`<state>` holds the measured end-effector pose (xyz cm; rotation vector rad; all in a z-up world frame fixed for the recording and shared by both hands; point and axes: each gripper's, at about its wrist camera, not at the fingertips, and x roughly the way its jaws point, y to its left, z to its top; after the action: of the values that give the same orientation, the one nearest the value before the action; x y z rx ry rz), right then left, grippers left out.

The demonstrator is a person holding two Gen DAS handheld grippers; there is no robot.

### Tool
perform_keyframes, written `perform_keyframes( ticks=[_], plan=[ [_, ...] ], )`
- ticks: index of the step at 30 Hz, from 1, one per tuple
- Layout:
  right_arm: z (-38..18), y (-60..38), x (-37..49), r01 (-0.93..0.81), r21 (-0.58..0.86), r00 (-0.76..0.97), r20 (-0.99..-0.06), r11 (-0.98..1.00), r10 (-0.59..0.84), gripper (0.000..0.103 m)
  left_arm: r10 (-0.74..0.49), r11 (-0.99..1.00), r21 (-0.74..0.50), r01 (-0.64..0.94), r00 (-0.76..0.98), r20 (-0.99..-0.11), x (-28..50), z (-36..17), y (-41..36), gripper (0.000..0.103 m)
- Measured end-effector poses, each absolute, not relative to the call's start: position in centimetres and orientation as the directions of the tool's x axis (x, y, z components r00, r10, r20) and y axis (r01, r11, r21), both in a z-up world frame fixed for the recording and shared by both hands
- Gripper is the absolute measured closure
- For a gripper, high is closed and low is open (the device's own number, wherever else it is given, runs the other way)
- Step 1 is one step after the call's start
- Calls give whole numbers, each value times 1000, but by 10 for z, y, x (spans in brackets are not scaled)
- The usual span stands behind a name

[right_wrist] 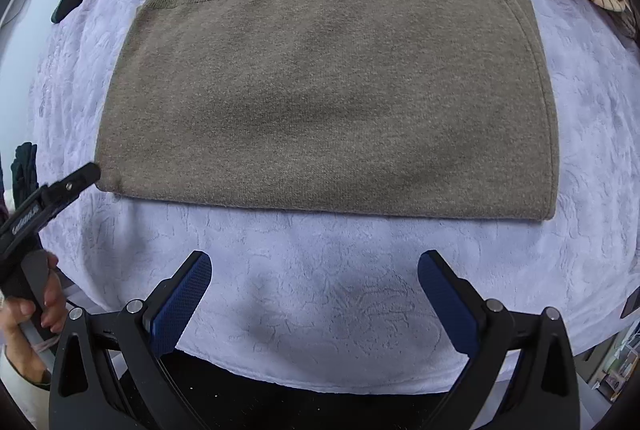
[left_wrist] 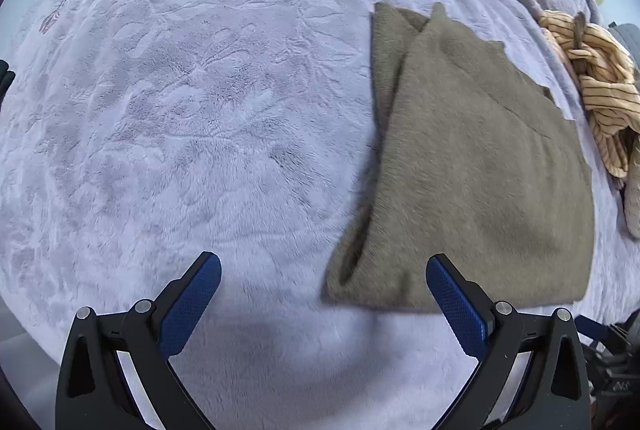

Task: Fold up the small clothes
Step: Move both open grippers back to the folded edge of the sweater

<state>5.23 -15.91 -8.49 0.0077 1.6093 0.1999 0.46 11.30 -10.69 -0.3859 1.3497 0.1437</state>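
**Operator:** Nearest my left camera are the blue pads of my left gripper [left_wrist: 323, 284], spread wide and holding nothing, hovering over the lilac plush blanket [left_wrist: 180, 118]. My right gripper [right_wrist: 314, 280] is equally spread and empty, just short of the near edge of the brown knit garment [right_wrist: 328, 98].

**Observer:** Where does the garment lie?

**Operator:** Flat on the bed, already folded into a rough rectangle. From the left: its near-left corner sits just beside the tip of my left gripper, as seen in the right view, though I can't tell if they touch. Then comes the broad flat panel, then the right edge, with a ribbed band along the far side.

**Observer:** How will it handle?

**Operator:** I judge it soft, limp and light, with a fuzzy knit that should grip well on the pads. It will sag if lifted by 1 point, so I'd pinch the 2 near corners, 1 per gripper, taking all layers together.

**Observer:** Any containers?

**Operator:** None that I can see. Farthest right is a crumpled yellow striped cloth [left_wrist: 600, 86], lying loose on the blanket, near the garment.
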Motion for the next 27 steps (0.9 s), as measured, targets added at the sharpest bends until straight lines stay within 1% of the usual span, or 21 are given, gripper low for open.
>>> perform_keyframes(
  ticks=[3, 5, 11, 13, 16, 19, 22, 27],
  plan=[
    [-86, -153, 53, -134, 124, -59, -991, 983, 117, 0, -66, 941, -119, -316, 172, -983, 7, -124, 113, 0],
    [-87, -147, 54, -144, 121, -64, -992, 982, 113, 0, -56, 946, -96, -311, 137, -989, 1, -135, 115, 0],
    [-93, -139, 58, -155, 121, -78, -991, 980, 110, 0, -68, 954, -102, -282, 130, -989, -21, -139, 119, 0],
    [-96, -134, 62, -159, 124, -80, -990, 979, 112, 0, -111, 947, -150, -284, 148, -983, -25, -135, 121, 0],
    [-99, -127, 69, -173, 124, -73, -991, 977, 113, 0, -211, 916, -261, -303, 188, -959, -36, -126, 130, 0],
    [-101, -119, 80, -186, 112, -55, -993, 976, 103, 0, -304, 876, -361, -319, 214, -928, -33, -120, 127, 0],
    [-103, -114, 92, -189, 106, -36, -994, 976, 101, 0, -375, 839, -433, -330, 227, -899, -26, -114, 115, 0],
    [-113, -114, 102, -167, 110, -53, -993, 980, 102, 0, -430, 815, -474, -335, 199, -881, -21, -119, 86, 0]
  ],
)
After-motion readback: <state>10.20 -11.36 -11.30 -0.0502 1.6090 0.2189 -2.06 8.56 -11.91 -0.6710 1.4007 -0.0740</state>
